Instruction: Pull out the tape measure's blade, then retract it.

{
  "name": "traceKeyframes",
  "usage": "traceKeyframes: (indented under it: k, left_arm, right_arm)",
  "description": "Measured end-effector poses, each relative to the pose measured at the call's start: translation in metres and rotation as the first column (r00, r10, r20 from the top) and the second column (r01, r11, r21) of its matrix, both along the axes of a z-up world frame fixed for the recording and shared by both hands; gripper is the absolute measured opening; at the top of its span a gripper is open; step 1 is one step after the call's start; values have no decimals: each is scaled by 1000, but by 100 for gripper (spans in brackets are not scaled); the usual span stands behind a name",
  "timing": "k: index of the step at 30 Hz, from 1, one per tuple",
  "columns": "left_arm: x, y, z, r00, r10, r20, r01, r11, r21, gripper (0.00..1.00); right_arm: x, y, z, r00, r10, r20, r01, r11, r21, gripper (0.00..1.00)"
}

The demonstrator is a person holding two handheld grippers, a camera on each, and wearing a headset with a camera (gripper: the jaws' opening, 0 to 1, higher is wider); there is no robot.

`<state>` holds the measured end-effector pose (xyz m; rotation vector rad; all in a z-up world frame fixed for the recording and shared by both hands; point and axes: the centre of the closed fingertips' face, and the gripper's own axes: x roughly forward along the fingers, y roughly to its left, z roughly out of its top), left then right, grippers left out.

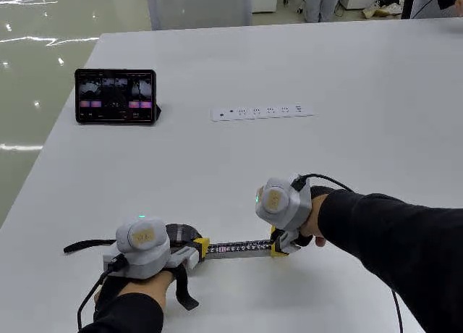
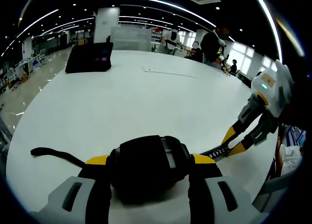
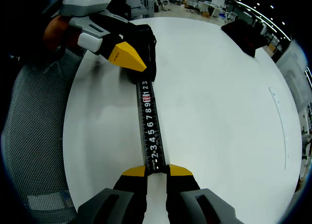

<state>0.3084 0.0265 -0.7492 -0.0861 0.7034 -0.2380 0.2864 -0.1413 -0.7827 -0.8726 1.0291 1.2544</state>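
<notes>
The black tape measure case (image 2: 148, 165) sits on the white table, clamped between the yellow-tipped jaws of my left gripper (image 2: 151, 160); its strap trails to the left. In the head view the left gripper (image 1: 197, 247) holds the case (image 1: 181, 235) near the table's front edge. A short stretch of dark blade (image 3: 149, 131) with white numbers runs from the case (image 3: 144, 51) to my right gripper (image 3: 157, 171), which is shut on the blade's end. In the head view the blade (image 1: 237, 247) spans the gap to the right gripper (image 1: 278, 246).
A black tablet (image 1: 116, 95) stands propped at the back left of the white table (image 1: 347, 94). A white power strip (image 1: 262, 112) lies mid-table. The table's left edge (image 1: 43, 152) borders a shiny floor. People stand far behind the table.
</notes>
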Motion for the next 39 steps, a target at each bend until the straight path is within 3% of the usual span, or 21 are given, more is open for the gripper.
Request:
traceKeyframes:
  k: [39]
  left_arm:
    - [0, 1, 0, 1000, -9, -2, 9, 1000, -19, 58]
  right_arm:
    - [2, 16, -1, 1000, 0, -2, 0, 1000, 21, 11]
